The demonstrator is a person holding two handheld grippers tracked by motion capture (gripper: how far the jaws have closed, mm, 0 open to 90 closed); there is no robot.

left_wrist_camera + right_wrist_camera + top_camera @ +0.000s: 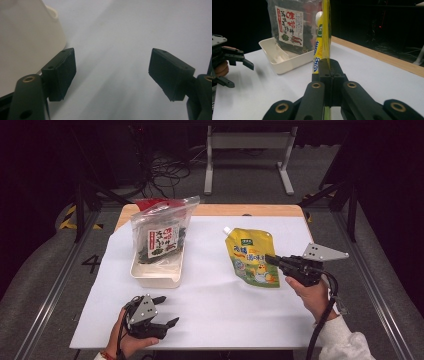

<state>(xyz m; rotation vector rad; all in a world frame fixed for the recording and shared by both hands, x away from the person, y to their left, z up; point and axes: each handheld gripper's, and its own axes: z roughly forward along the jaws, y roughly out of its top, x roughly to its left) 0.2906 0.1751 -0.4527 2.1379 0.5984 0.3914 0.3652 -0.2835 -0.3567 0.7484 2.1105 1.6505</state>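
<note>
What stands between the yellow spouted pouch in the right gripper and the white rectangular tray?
Nothing visible: bare white table separates the yellow spouted pouch, clamped in the right gripper, from the white rectangular tray, whose far end holds a clear seaweed bag.

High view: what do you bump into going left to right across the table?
Left hand-held gripper → white tray holding the seaweed bag → yellow spouted pouch → right hand-held gripper, pinching the pouch's edge.
</note>
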